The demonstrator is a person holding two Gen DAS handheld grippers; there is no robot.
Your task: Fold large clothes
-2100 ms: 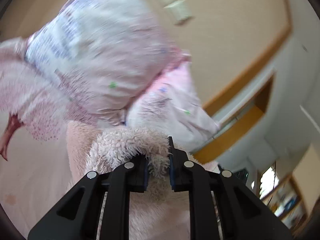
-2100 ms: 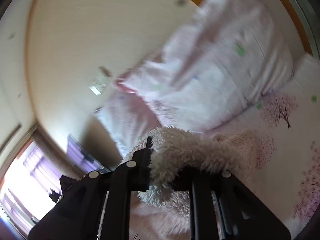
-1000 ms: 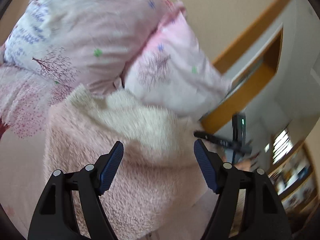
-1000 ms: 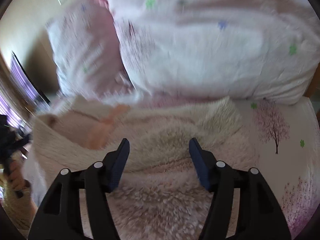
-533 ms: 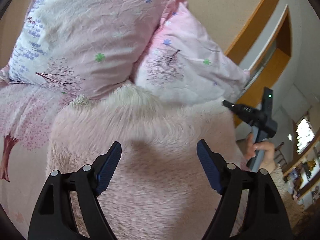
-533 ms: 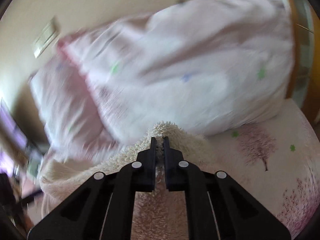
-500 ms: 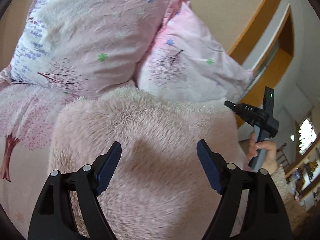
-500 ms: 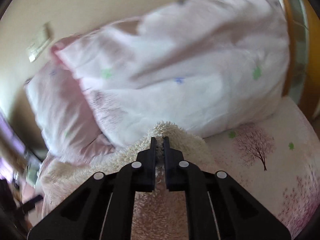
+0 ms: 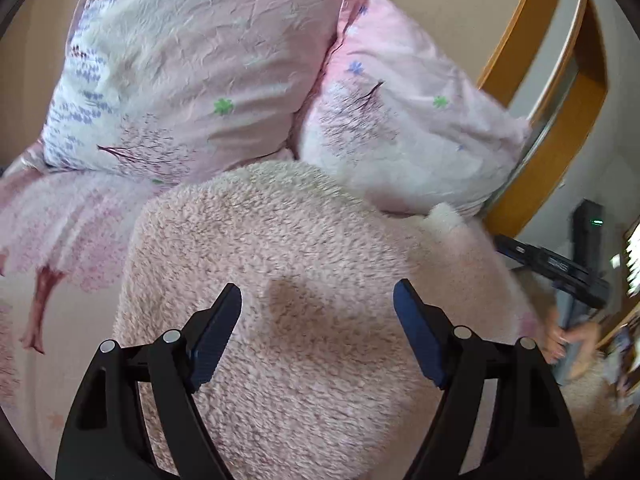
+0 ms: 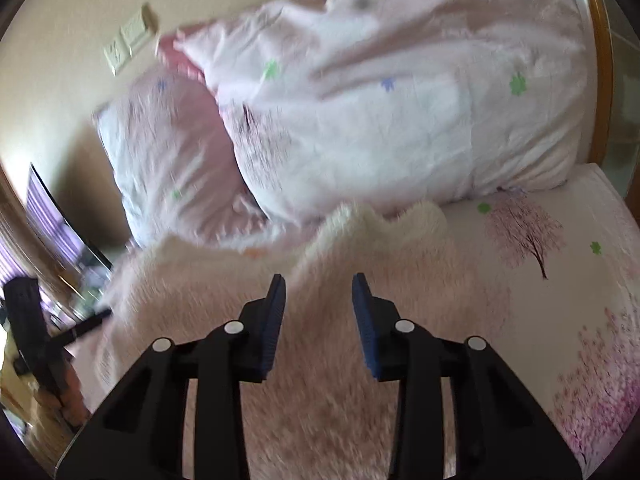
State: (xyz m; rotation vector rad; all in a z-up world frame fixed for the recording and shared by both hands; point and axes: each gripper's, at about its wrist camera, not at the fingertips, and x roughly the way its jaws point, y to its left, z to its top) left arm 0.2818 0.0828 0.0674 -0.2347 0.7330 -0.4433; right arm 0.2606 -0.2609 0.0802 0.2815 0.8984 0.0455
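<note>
Half a second earlier the right gripper (image 10: 319, 292) pinched the cream edge of the fleece garment (image 9: 304, 280); its jaws have just been opening and now stand narrowly apart with nothing between them. In the left wrist view, the left gripper (image 9: 318, 304) hovers with its jaws wide and empty over the middle of the frame, where the pink fleece lies spread on the bed sheet (image 9: 48, 320) and reaches up to two floral pillows (image 9: 192, 64) in the upper half. At the right edge the other gripper shows as a dark bar with a hand (image 9: 568, 340) on its handle; white markings on that bar are too blurred to read. In the right wrist view, which is smeared by motion, the fleece fills the lower centre and its cream hem (image 10: 380, 220) lies against the pillows; a wall switch plate (image 10: 128, 40) sits upper left. The garment looks thick, soft and light, likely to slump and to cling to itself, so a hold on a hem corner or doubled edge should serve better than the flat middle. No brand or label can be read.
</note>
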